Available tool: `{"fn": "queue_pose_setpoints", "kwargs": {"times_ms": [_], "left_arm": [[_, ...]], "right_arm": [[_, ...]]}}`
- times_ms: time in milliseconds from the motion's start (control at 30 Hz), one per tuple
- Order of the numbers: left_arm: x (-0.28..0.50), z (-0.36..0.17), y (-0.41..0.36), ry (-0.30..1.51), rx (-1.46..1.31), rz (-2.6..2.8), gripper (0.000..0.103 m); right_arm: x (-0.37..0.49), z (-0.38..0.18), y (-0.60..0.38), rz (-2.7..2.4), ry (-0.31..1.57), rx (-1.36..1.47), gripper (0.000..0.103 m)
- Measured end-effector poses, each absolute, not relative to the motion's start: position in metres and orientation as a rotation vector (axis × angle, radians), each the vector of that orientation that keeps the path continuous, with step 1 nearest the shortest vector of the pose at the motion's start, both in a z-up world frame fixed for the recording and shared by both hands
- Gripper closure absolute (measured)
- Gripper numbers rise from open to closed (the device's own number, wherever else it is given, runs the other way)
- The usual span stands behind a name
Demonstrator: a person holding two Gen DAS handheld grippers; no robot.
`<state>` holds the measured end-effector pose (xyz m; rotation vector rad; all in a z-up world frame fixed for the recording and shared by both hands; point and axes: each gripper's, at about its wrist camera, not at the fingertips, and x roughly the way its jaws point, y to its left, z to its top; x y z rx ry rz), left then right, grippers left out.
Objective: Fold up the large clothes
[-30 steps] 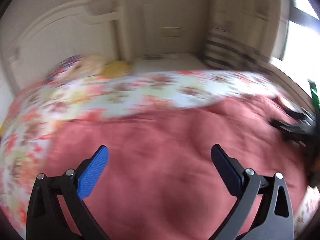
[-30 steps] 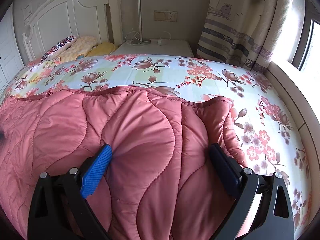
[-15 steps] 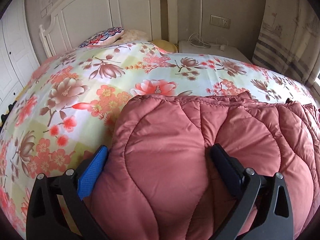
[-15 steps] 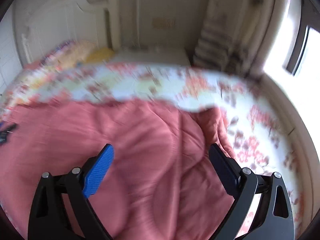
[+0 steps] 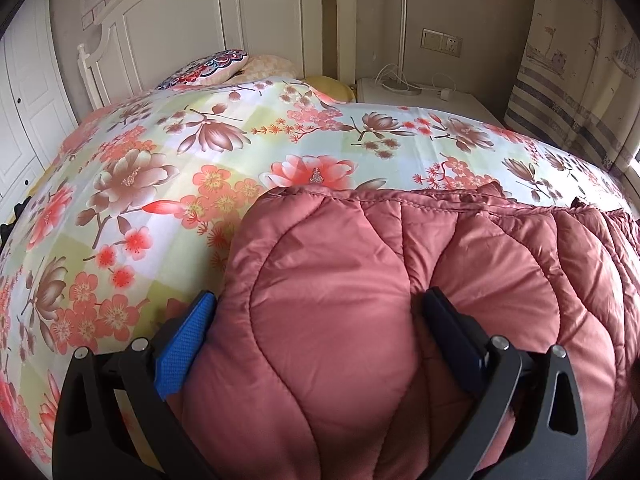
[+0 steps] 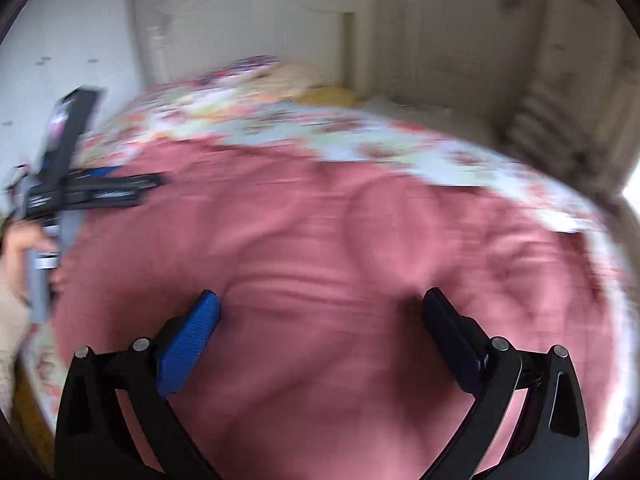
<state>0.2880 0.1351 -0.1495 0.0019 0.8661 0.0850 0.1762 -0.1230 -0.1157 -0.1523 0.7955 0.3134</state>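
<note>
The left claw (image 5: 316, 316) stands wide open, a puffy corner of the pink quilted coat (image 5: 400, 280) bulging between its fingers on the floral bed (image 5: 160, 168). The right claw (image 6: 320, 316) gapes open above the blurred coat.

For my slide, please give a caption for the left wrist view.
Open left tool straddling a corner of the pink quilted jacket on the floral bedsheet.

A white panelled headboard (image 5: 224, 28) backs the floral-sheeted bed (image 5: 160, 152), beside a white nightstand (image 5: 424, 98) and striped curtain (image 5: 568, 80).
</note>
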Motion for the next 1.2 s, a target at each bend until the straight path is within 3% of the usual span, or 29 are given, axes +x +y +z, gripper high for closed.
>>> {"fn": "queue_pose_setpoints", "kwargs": {"times_ms": [267, 400, 700, 900, 1067, 1200], "left_arm": [[0.288, -0.149, 0.133, 0.864, 0.005, 0.083, 0.002], [0.288, -0.149, 0.134, 0.863, 0.005, 0.082, 0.002], [0.283, -0.139, 0.133, 0.863, -0.006, 0.129, 0.003], [0.207, -0.075, 0.06, 0.623, -0.054, -0.064, 0.002], [0.18, -0.129, -0.042, 0.714, 0.245, -0.216, 0.002], [0.176, -0.155, -0.029, 0.724, 0.177, -0.251, 0.002]], "right_arm": [[0.203, -0.14, -0.262, 0.091, 0.841, 0.101, 0.004], [0.201, -0.139, -0.237, 0.016, 0.82, -0.074, 0.005], [0.203, -0.142, -0.236, 0.026, 0.828, -0.047, 0.005], [0.204, -0.143, -0.233, 0.021, 0.832, -0.051, 0.005], [0.204, -0.143, -0.235, 0.022, 0.83, -0.053, 0.005], [0.205, -0.143, -0.235, 0.026, 0.83, -0.05, 0.005]]}}
